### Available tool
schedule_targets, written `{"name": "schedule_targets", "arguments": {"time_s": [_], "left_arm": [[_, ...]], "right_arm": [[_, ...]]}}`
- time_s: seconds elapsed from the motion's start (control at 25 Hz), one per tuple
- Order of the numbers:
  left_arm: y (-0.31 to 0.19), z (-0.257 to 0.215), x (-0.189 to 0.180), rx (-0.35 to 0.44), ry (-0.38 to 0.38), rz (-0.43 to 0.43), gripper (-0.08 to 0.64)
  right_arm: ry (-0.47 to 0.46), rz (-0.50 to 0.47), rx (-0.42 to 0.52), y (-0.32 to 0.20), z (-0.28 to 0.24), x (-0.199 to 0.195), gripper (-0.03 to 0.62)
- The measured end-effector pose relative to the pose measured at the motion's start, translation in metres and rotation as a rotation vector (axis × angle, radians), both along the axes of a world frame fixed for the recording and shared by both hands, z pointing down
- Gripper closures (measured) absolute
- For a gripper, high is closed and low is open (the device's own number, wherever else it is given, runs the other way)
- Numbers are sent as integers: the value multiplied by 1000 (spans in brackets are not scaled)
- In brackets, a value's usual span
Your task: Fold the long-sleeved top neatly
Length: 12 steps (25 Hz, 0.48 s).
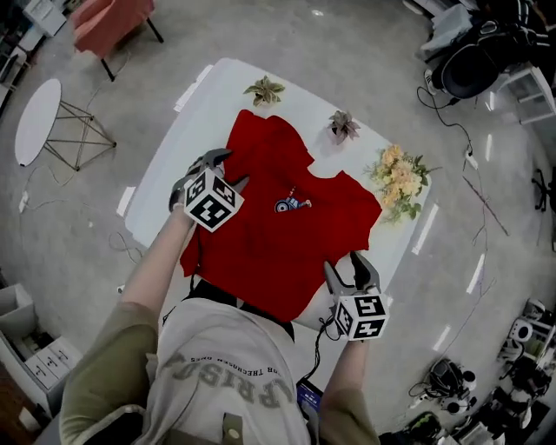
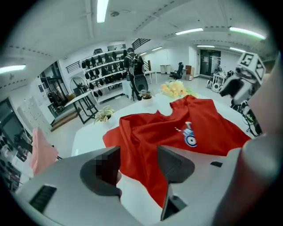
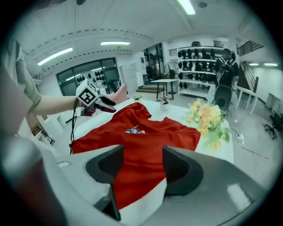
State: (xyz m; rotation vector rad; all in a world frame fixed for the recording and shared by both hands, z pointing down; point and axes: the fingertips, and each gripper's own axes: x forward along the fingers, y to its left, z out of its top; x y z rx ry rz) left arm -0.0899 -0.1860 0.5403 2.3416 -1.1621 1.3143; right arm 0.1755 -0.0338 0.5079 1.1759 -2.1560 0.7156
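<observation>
A red long-sleeved top (image 1: 287, 239) with a small blue print on the chest lies spread on the white table (image 1: 198, 104); its far left part is bunched into folds. My left gripper (image 1: 228, 170) hovers over the top's left edge, open. In the left gripper view its jaws (image 2: 138, 154) stand apart with nothing between them, the red top (image 2: 177, 128) beyond. My right gripper (image 1: 347, 268) hangs over the top's near right corner, open. Between its jaws (image 3: 141, 152) only the red top (image 3: 141, 137) lying below shows, not gripped. Each gripper sees the other: the right gripper (image 2: 241, 84), the left gripper (image 3: 95, 100).
Two small potted plants (image 1: 265, 89) (image 1: 344, 124) and a bunch of yellow flowers (image 1: 400, 178) stand along the table's far edge. A pink chair (image 1: 109, 22) and a round white side table (image 1: 36, 120) are on the floor to the left. Cables and equipment lie at the right.
</observation>
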Motion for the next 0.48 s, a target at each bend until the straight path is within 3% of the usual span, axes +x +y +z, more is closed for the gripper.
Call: {"name": "schedule_targets", "arguments": {"time_s": [0.16,0.28,0.32,0.48], "left_arm": [[-46,36,-1,-71,-11,82,307],[-52,52,5,-102,18,155,431],[-52,48,7,-89,50,164,497],[-32,1,4,34,180,209,526]], "right_arm": [[13,154,-47,32,2,-20,327],[29,216,-62,39,6,-28,328],[31,229,-68,40,8,-30,328],[38,243,-105,50,15,-42,328]]}}
